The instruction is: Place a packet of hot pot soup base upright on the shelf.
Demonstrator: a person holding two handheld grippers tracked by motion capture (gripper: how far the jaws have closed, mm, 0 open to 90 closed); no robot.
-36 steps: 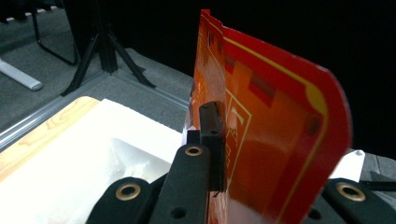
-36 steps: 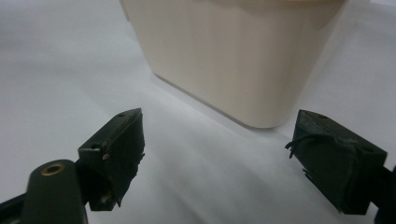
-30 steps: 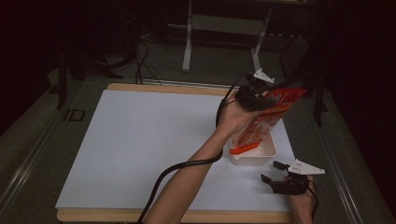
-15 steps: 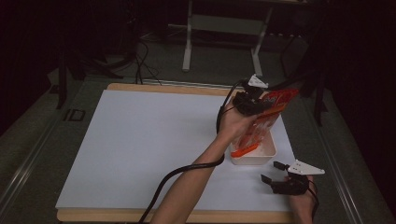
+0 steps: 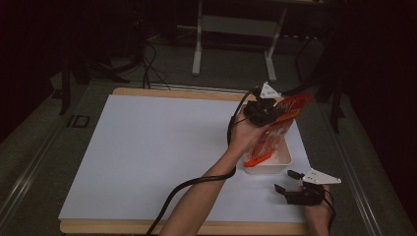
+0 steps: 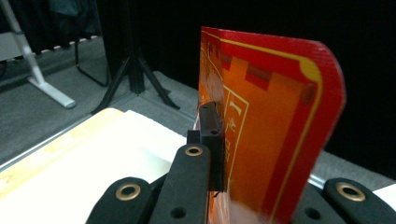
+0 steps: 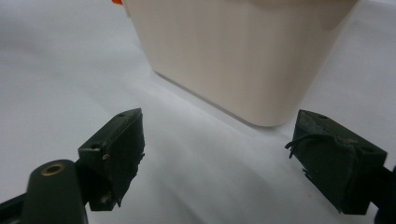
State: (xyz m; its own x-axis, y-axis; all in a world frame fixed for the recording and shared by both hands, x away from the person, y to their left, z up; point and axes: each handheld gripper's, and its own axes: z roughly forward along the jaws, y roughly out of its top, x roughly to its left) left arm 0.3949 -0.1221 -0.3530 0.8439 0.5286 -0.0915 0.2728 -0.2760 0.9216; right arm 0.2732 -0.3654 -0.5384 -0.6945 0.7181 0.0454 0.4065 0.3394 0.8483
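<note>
Left tool (image 5: 275, 115) clenched on a red packet (image 5: 280, 130) above the white tub (image 5: 275, 164); right tool (image 5: 285, 181), released, rests at its 5 o'clock.

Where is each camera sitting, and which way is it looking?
High view: above the person's side, looking forward and down on the table; both forearms, left gripper, right gripper.
Left gripper view: on the left gripper, looking along its jaws, clamped on the red packet.
Right gripper view: on the right gripper, low, facing the white tub between open jaws.
Shared: high and left see the packet; high and right the tub.
</note>
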